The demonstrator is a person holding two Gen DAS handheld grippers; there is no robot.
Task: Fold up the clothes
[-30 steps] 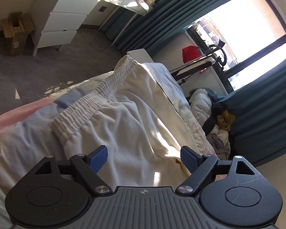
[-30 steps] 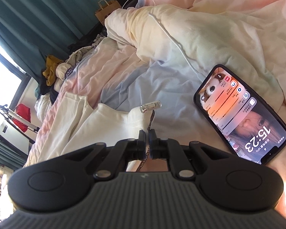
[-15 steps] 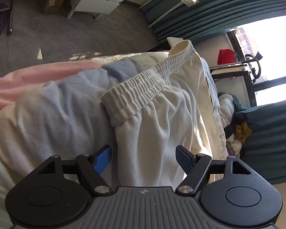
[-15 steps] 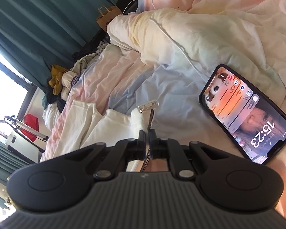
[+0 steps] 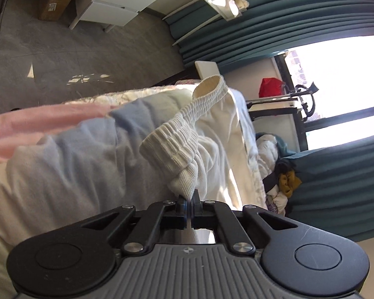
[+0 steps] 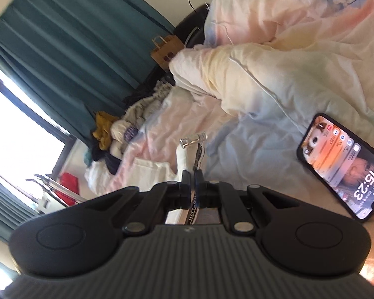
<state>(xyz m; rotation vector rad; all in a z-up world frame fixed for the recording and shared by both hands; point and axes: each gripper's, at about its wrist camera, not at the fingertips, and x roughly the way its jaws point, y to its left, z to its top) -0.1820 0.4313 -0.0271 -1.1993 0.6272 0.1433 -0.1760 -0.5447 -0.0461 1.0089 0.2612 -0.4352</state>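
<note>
Left gripper (image 5: pixel 189 205) pinches the white shorts (image 5: pixel 187 149) at frame centre; right gripper (image 6: pixel 193 182) pinches their drawstring (image 6: pixel 199 154).

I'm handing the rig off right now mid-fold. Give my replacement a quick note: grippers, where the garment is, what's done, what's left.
Left gripper: shut on the white shorts, pinching the cloth just below the ribbed waistband.
Right gripper: shut on another part of the same white garment, with a black printed strap and a metal-tipped cord end caught at the jaws.
The shorts lie stretched over the pastel duvet. A phone with its screen lit lies on the bedding to the right of the right gripper.
Done: both grasps made.
Left: no fold visible yet; likely lift, bring the edges together, lay flat.
</note>
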